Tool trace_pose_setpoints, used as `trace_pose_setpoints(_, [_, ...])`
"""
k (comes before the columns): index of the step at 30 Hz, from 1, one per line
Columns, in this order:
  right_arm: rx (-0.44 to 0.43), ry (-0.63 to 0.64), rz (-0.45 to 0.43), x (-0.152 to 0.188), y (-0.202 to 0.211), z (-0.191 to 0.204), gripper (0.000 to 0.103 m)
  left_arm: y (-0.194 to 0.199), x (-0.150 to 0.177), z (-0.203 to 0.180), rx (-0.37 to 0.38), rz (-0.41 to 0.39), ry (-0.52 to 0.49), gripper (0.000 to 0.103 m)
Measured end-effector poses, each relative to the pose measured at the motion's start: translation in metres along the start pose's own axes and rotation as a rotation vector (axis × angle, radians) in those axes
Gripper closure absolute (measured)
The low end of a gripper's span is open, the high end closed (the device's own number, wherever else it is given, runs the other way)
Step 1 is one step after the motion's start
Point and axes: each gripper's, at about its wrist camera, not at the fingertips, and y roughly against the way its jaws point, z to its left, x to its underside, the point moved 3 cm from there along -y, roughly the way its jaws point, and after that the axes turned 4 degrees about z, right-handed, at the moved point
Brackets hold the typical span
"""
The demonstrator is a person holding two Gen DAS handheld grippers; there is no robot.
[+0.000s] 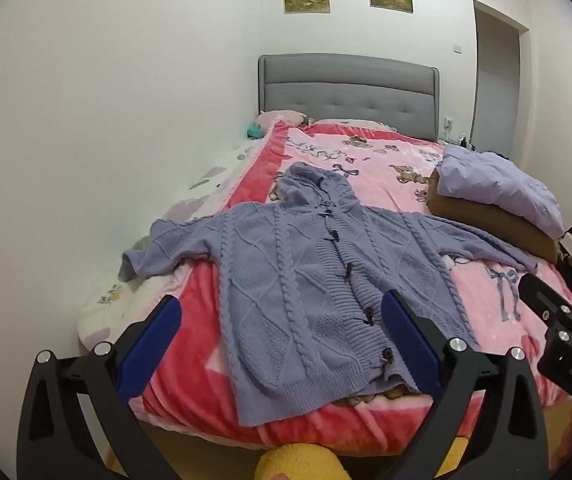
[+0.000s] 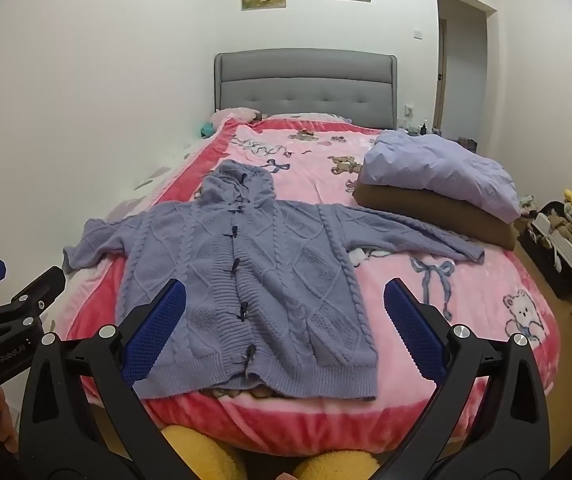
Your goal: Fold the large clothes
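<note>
A lavender cable-knit hooded cardigan (image 1: 306,276) lies spread flat, front up, on the pink blanket (image 1: 398,168), sleeves out to both sides, hood toward the headboard, hem at the foot edge. It also shows in the right wrist view (image 2: 262,272). My left gripper (image 1: 282,320) is open and empty, held above the foot of the bed over the cardigan's lower half. My right gripper (image 2: 286,308) is open and empty, also above the hem area. The right gripper's body shows at the right edge of the left wrist view (image 1: 558,320); the left one shows at the left edge of the right wrist view (image 2: 10,300).
A folded lilac quilt (image 2: 438,168) lies on a brown cushion (image 2: 434,208) at the bed's right side, touching the cardigan's right sleeve. The grey headboard (image 2: 306,88) is at the back. A white wall runs along the left. A bag with toys (image 2: 558,240) stands on the floor right.
</note>
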Motion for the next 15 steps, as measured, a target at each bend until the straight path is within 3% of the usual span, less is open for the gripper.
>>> trace_pose_setpoints(9, [-0.005,-0.001,-0.007,0.000,0.000,0.000,0.008,-0.004,-0.008,0.029,0.086,-0.001,0.040,0.005])
trace_pose_setpoints(11, [-0.003,0.002,-0.010,-0.001,0.001,0.001,0.008,0.010,-0.006,0.004,0.017,-0.017,-0.017,0.005])
trace_pose_setpoints(15, [-0.005,-0.001,-0.011,0.001,0.004,0.001,0.008,0.013,-0.006,0.003,0.008,-0.022,-0.023,0.005])
